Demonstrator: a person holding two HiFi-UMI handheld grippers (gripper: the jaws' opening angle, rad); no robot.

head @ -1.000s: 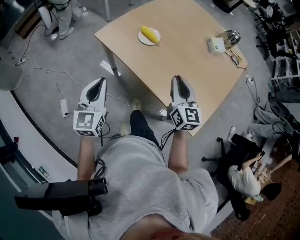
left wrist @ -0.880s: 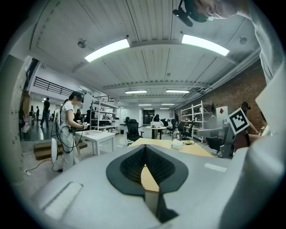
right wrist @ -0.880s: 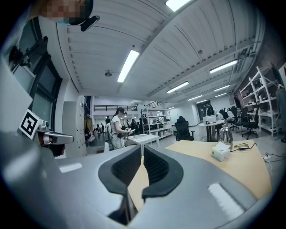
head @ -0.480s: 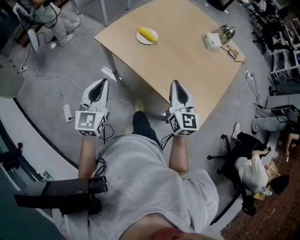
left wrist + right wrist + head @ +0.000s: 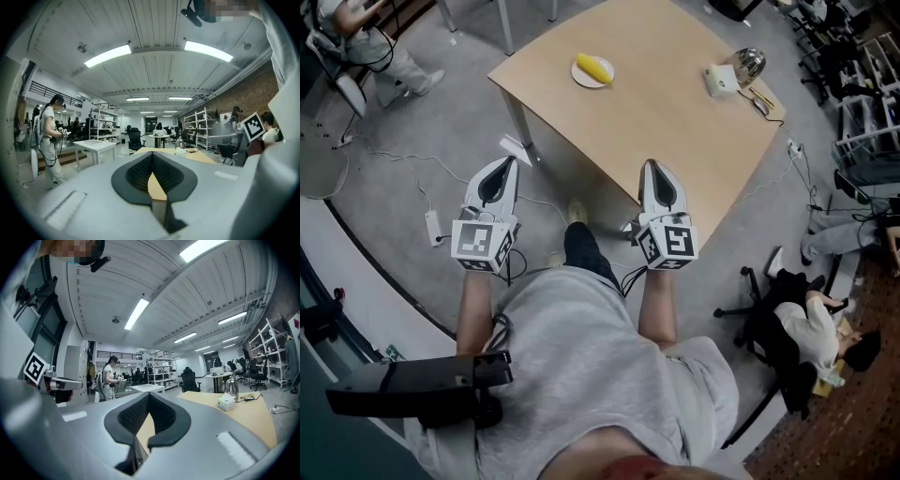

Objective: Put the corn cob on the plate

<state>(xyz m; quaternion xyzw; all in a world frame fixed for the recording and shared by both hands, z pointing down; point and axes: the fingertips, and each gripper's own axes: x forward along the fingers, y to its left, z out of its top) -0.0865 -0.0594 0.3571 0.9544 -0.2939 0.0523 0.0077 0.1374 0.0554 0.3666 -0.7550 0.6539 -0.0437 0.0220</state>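
Corn cob (image 5: 594, 67) on its plate (image 5: 580, 81), both tools idle
Left tool (image 5: 506, 162) and right tool (image 5: 652, 165) are closed on nothing, at the near side of the surface (image 5: 675, 122) (the plate sits far across it, well apart)

The left hand-held gripper (image 5: 506, 161) and right hand-held gripper (image 5: 652, 164) point forward side by side — jaws together, empty.

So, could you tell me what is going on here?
A person stands by the table with two grippers held out. The left gripper and right gripper have their jaws shut on nothing. The corn cob already lies on the plate at the table's far side.
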